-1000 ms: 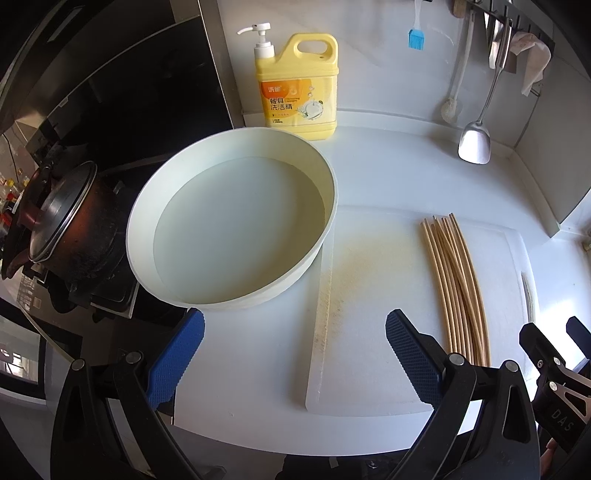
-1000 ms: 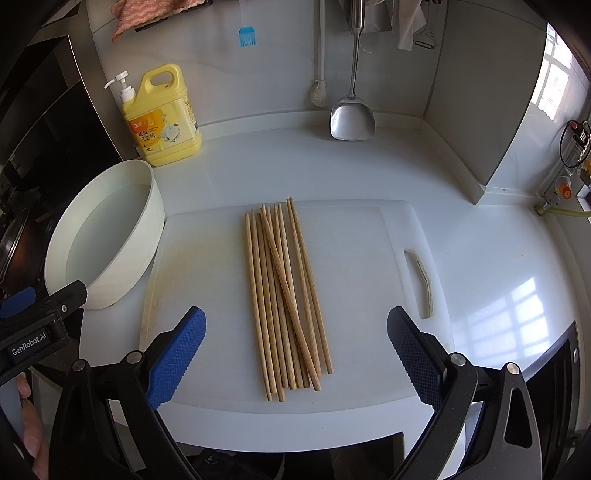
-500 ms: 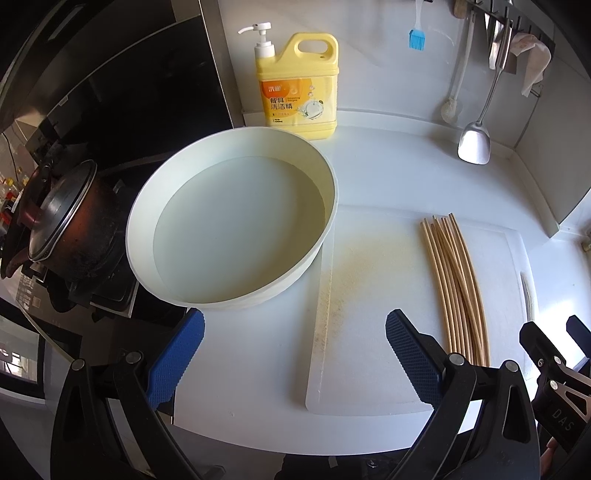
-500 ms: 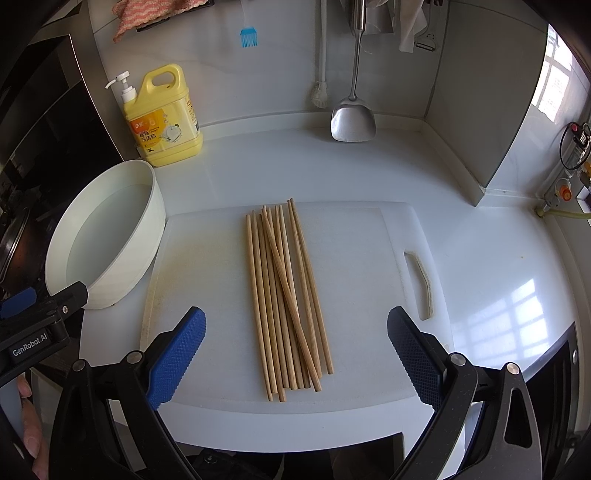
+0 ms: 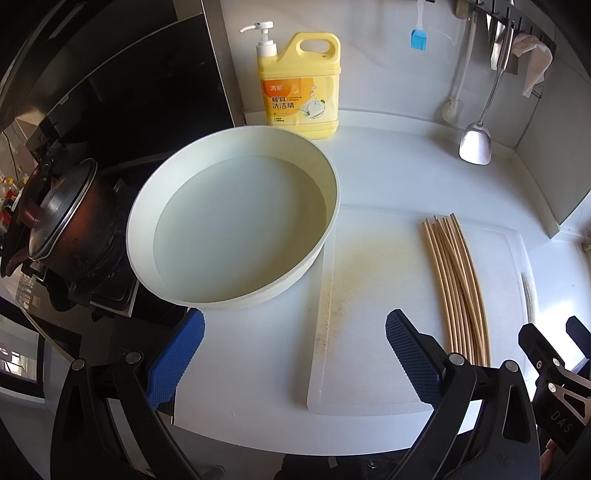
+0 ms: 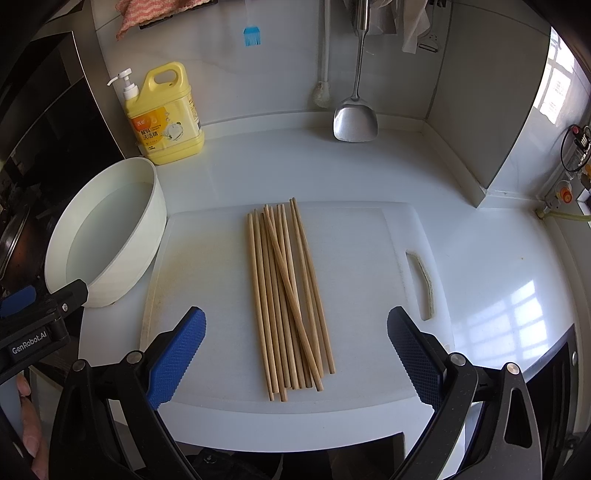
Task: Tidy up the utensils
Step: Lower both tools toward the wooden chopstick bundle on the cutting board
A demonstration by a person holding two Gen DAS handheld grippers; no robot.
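Note:
Several wooden chopsticks (image 6: 288,295) lie in a loose bundle on a white cutting board (image 6: 207,266), one crossing the others diagonally. My right gripper (image 6: 295,350) is open, its blue pads either side of the bundle's near ends and above them. In the left wrist view the chopsticks (image 5: 456,280) lie at the right of the cutting board (image 5: 369,295). My left gripper (image 5: 293,354) is open and empty, over the board's left edge, just in front of a white basin (image 5: 236,229) holding water.
A yellow dish soap bottle (image 6: 166,118) stands against the back wall. A metal spatula (image 6: 354,114), a brush and a blue silicone brush (image 6: 252,36) hang on the wall. A dark pot (image 5: 62,221) sits on the stove at left. The counter's front edge is close below the grippers.

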